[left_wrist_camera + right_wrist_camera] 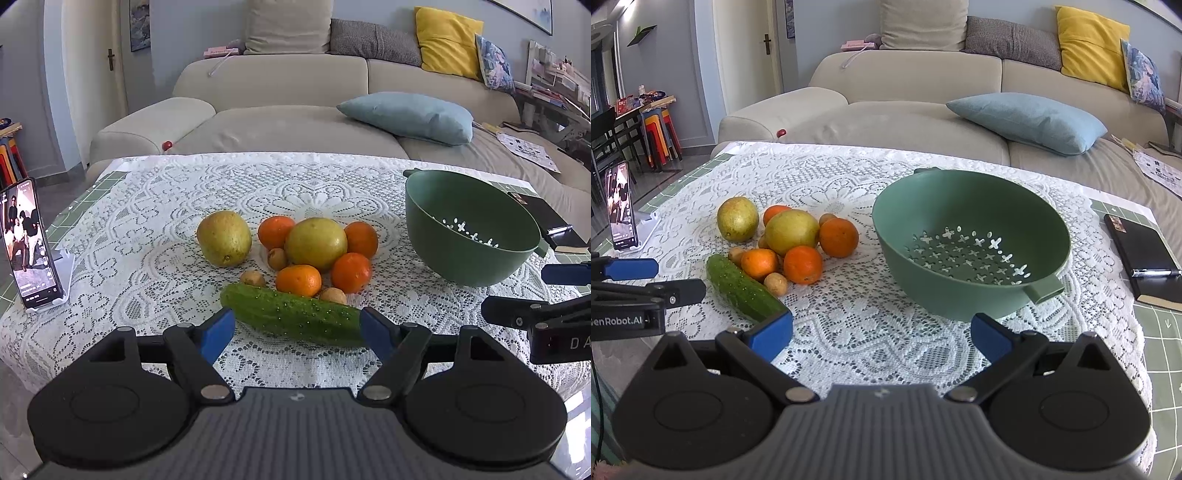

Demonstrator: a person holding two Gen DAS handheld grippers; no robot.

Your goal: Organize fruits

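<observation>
A pile of fruit lies mid-table on the lace cloth: a yellow-green pear (224,238) (737,218), a second large yellow-green fruit (316,243) (791,232), several oranges (351,272) (802,264) and small brown fruits (253,278). A cucumber (295,314) (743,290) lies in front of them. The empty green colander (469,229) (971,243) stands to the right. My left gripper (297,334) is open, its blue pads either side of the cucumber's near end. My right gripper (881,334) is open over bare cloth in front of the colander.
A phone on a stand (31,243) (622,208) plays at the table's left edge. A black notebook with a pen (1145,258) lies at the right. A beige sofa with cushions (406,116) runs behind the table. Each gripper shows at the other view's side.
</observation>
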